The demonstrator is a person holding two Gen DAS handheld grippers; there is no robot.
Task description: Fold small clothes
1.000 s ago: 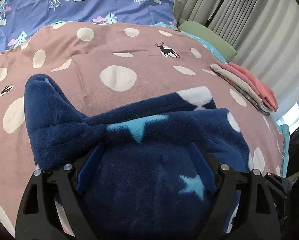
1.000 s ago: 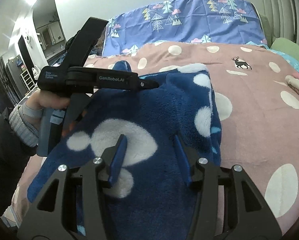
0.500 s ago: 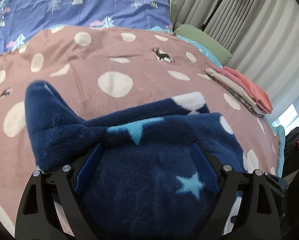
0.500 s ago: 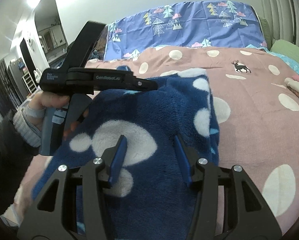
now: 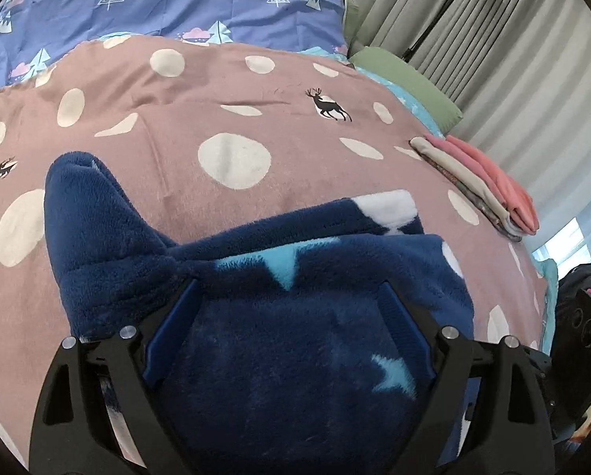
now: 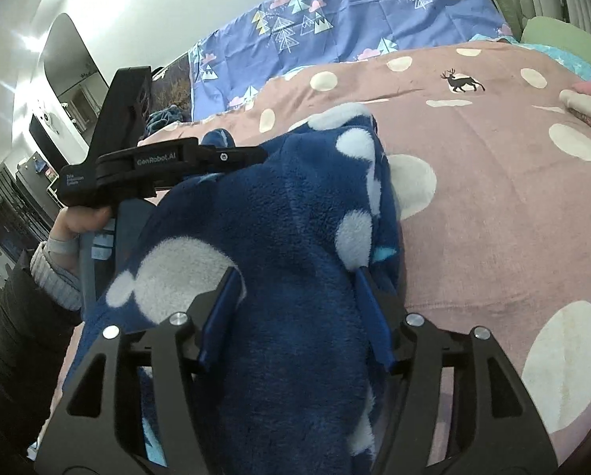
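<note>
Navy fleece garment (image 5: pixel 295 316) lay bunched on the bed (image 5: pixel 236 99), toward 6 o'clock. Left claw (image 5: pixel 287 316) gaped wide, ungripped; right claw (image 6: pixel 295 312), just opening, straddled fleece. Judged soft, bulky, light; best pinched at a hem.

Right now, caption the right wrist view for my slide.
Right gripper, jaws just opened, straddles navy fleece garment on the dotted bedspread; left gripper alongside.

Your left hand-held gripper (image 5: pixel 287 297) and right hand-held gripper (image 6: pixel 297 277) share a build: black frames with triangular cut-outs, silver screws, blue pads (image 6: pixel 220 308). White "GenRobot.AI" lettering marks the left one's side. Behind it you wear a grey ribbed cuff (image 6: pixel 54 277) under a black sleeve (image 6: pixel 14 340).
</note>
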